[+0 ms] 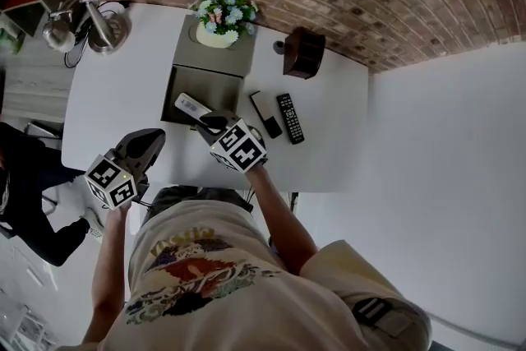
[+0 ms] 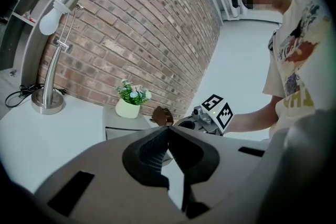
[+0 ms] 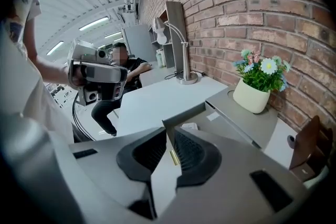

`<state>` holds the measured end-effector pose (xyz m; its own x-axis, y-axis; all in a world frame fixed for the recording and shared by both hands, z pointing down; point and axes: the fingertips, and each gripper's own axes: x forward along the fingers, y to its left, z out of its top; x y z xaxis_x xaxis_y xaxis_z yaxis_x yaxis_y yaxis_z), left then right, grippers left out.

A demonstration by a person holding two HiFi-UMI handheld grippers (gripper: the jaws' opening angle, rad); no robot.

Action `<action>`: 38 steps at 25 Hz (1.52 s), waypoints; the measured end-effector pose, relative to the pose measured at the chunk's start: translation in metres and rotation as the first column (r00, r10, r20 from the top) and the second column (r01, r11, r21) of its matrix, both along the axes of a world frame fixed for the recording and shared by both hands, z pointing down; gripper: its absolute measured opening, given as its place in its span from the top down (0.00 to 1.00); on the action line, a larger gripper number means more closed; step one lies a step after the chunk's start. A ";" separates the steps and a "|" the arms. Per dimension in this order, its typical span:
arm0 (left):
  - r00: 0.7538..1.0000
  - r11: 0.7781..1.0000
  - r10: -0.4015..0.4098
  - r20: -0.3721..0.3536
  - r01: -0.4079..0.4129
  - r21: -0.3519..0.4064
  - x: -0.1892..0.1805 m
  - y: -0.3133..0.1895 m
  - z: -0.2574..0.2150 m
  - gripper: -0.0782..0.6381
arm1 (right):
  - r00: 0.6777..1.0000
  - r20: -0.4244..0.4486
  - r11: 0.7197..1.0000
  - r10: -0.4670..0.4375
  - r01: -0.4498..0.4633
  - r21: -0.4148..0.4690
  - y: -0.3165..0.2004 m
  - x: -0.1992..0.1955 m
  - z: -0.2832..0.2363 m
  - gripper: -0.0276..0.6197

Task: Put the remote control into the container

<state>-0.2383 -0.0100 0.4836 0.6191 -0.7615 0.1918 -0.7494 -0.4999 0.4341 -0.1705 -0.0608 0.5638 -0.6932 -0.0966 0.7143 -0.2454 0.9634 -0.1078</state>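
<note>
White remote control (image 1: 190,104) sits clamped in the right gripper (image 1: 209,121), poised over the grey container (image 1: 186,85); next, I'd say, lower it in and release. Left gripper (image 1: 153,137) hangs closed, empty.

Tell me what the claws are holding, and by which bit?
The right claw is shut on the white remote control, gripping one end. The left claw holds nothing.

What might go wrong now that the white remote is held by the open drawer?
The right gripper holds the white remote by one end, so it may tilt or slip. Its free end could catch the container's front rim. The black remote nearby might get bumped.
</note>
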 end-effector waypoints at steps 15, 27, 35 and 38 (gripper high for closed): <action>0.983 0.983 0.182 -0.029 -0.181 0.024 0.052 -0.010 -0.017 0.88 | 0.995 0.069 0.997 0.078 -0.077 -0.008 0.026 0.034 -0.034 0.87; 0.967 0.967 0.254 0.025 -0.255 0.029 0.095 -0.022 -0.020 0.88 | 0.984 0.114 0.990 0.139 -0.142 0.019 0.022 0.059 -0.050 0.87; 0.972 0.972 0.236 0.019 -0.236 -0.007 0.105 -0.022 -0.014 0.88 | 0.980 0.102 0.985 0.173 -0.174 0.005 0.019 0.084 -0.038 0.87; 0.971 0.971 0.240 0.025 -0.239 -0.017 0.111 -0.024 -0.011 0.88 | 0.978 0.096 0.983 0.184 -0.183 -0.011 0.020 0.092 -0.033 0.87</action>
